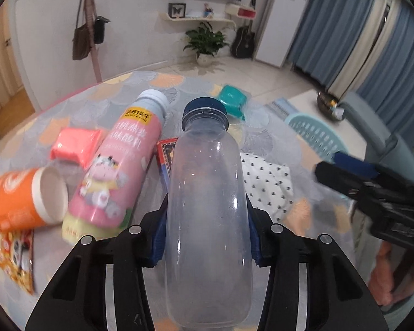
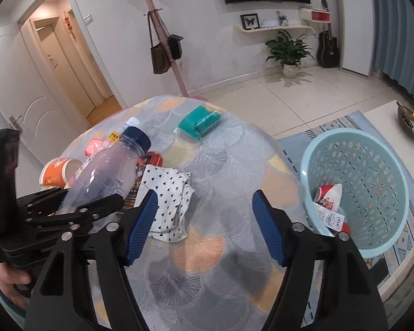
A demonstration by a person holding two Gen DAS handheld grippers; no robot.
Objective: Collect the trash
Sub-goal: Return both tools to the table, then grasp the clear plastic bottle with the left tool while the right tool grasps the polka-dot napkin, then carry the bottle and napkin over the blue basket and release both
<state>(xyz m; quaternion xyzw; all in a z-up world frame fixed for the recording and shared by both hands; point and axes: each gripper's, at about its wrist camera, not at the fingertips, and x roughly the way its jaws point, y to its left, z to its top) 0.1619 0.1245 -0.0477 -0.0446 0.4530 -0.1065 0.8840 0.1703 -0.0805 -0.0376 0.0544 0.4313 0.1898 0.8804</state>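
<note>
Left gripper looks clamped on the clear empty bottle, low centre of frame, though blur hides the pads. Right gripper hangs open over the counter. Hold firm, swing to the blue basket at right.

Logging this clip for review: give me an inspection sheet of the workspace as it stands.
Surface: round table, leaf-pattern cloth.
Job's things: clear bottle, pink bottle, orange cup, dotted wrapper, teal pack; basket holds a wrapper.
Clutter: red pack, snack bag.
Grippers: left gripper jaws on the clear bottle; right gripper open, empty.
Cables: nothing seen.
Surroundings: plant, guitar, curtains.
</note>
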